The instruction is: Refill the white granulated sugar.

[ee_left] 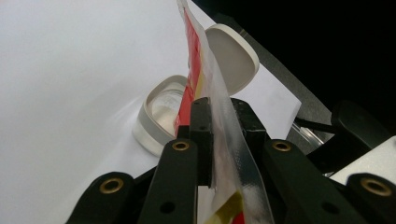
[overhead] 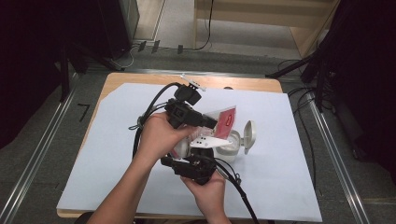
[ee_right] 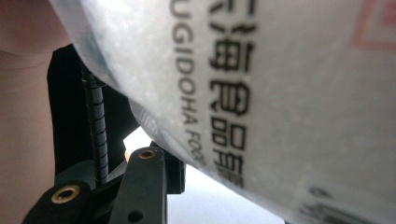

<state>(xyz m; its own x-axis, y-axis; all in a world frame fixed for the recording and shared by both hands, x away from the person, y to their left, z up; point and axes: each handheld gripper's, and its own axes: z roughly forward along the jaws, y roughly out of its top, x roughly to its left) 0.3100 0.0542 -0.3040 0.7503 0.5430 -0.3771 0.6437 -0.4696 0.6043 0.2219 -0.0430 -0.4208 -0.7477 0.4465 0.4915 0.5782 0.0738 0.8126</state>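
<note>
Packet (overhead: 227, 120) is a flat red-and-clear plastic sachet, held up off the table over the white sheet (overhead: 280, 177) just left of the white container (overhead: 232, 145).

Orientation: in the high view its long axis runs diagonally, low end near the hands, high end toward the upper right. The red printed face with a white oval label shows at the far end. In the left gripper view it stands edge-on, a thin strip running up and away from the jaws with its far end over the container mouth.

Left gripper (overhead: 211, 122): jaws nearly closed, pinching the packet's clear sealed edge; film sits squeezed between the two pads (ee_left: 201, 126).

Right gripper (overhead: 208, 143): below and nearer the person, white plate on top, pointing toward the container. In its own view the packet (ee_right: 280, 93) lies right across the lens, black printed text running sideways. One jaw shows at bottom left, tucked under the film. Can't tell whether the pads actually press on it.

Container: lid (overhead: 249, 136) flipped open, standing up on the right side, hinge side away from the packet. Container rests on the sheet, apart from both grippers.
</note>
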